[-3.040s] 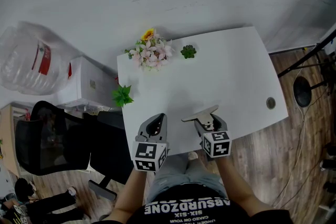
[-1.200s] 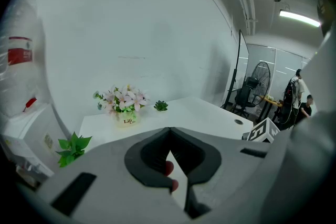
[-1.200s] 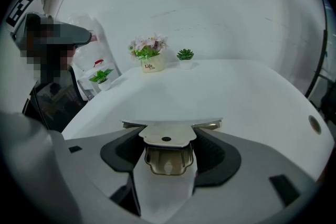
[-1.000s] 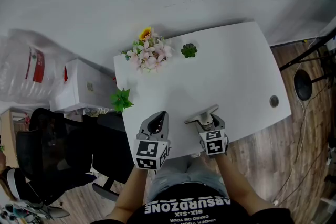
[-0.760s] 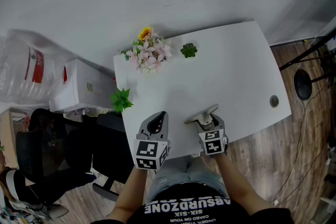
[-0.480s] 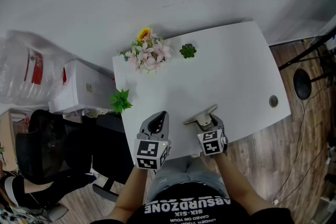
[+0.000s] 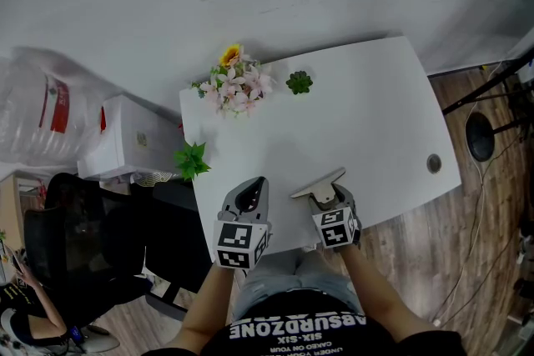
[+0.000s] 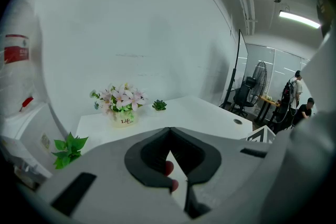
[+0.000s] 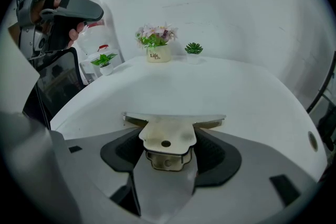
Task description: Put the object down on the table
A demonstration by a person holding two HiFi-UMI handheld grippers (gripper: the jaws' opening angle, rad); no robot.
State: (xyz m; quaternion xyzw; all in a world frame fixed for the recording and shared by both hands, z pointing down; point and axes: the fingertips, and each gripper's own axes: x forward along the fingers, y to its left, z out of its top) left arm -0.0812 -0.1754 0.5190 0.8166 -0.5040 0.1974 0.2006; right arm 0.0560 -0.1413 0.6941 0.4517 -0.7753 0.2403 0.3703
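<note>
My right gripper (image 7: 326, 196) is shut on a flat, pale metal T-shaped scraper (image 7: 318, 184). The scraper's wide edge points away from me, over the near part of the white table (image 7: 367, 121). In the right gripper view the scraper (image 9: 167, 132) sits level between the dark pads, its crossbar just past the right gripper (image 9: 168, 140). I cannot tell whether it touches the table. My left gripper (image 7: 249, 198) hangs beside it at the table's near edge, shut with nothing in it. In its own view the left gripper (image 8: 169, 136) shows its jaws meeting.
A pot of pink flowers (image 7: 236, 83) and a small succulent (image 7: 299, 82) stand at the table's far side. A green leafy plant (image 7: 191, 160) is at its left edge, and a cable hole (image 7: 432, 163) at its right. A white box (image 7: 125, 142) and a black chair (image 7: 83, 238) are to the left.
Both grippers stay almost where they were, and the scraper is still held in the right one. Only the head view has shifted slightly.
</note>
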